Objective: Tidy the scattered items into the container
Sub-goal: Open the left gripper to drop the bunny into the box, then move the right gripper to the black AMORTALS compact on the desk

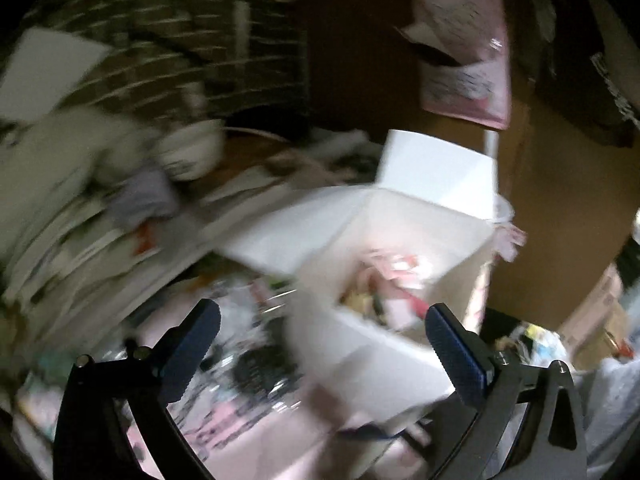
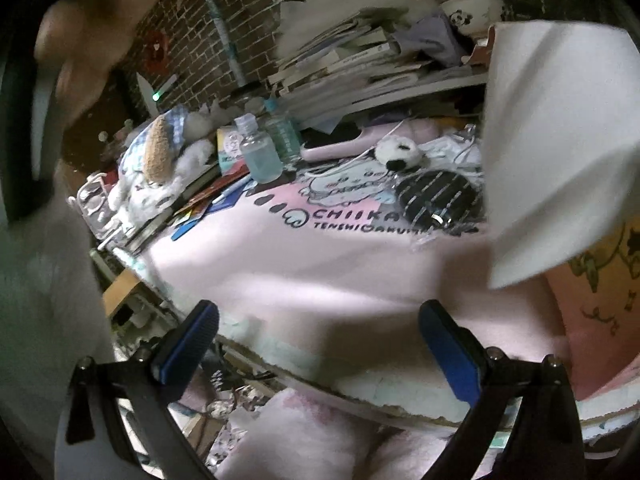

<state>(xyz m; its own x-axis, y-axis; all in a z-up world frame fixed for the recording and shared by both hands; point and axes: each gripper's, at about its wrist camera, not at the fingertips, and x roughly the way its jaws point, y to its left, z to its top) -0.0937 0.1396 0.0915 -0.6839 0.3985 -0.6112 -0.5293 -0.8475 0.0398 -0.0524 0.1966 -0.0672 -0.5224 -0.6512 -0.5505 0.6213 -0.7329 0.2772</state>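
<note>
Both the left hand-held gripper and right hand-held gripper gape empty between picks, the white open-flapped cardboard box at one o'clock; next, probably, the black striped pouch at twelve.

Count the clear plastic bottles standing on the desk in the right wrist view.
2. A bottle of bluish liquid stands at the pink mat's far left edge; a greenish bottle stands just behind it, to its right. The clutter may hide others.
</note>
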